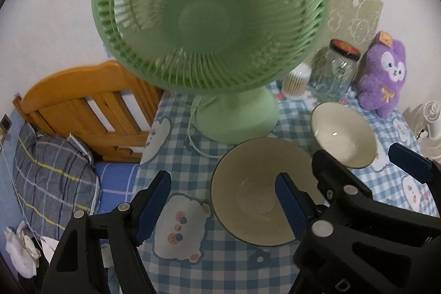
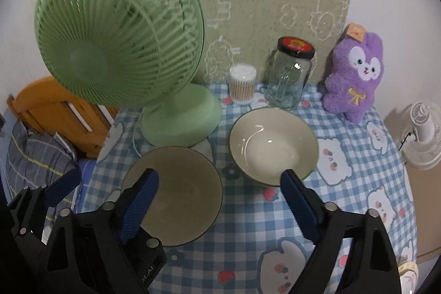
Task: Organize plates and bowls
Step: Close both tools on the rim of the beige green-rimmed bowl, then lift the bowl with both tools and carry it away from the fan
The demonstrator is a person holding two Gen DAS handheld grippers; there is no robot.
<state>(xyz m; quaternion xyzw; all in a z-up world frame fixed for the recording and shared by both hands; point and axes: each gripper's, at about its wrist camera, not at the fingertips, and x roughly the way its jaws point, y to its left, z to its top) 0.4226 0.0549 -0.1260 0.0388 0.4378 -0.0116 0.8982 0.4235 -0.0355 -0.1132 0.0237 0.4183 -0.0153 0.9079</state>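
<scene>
Two cream bowls on checked tablecloth [image 2: 358, 134]: near bowl [image 2: 176, 194] at 7 o'clock of far bowl [image 2: 273, 145]. Left gripper [image 1: 223, 205] and right gripper [image 2: 220, 200] both agape, empty. Risk: green fan [image 2: 124, 26] base touches near bowl; careless lift could topple fan.

Home bedroom, small table used as a dining spot. Left of the left fingers stood a wooden bed headboard [image 1: 91, 112] with a plaid pillow [image 1: 52, 178]. Ahead of the fingers, the blue checked tablecloth [image 2: 239, 247] held a green desk fan [image 2: 121, 26], a purple plush toy [image 2: 355, 73], a glass jar [image 2: 289, 76] and a cotton swab tub [image 2: 242, 84].
</scene>
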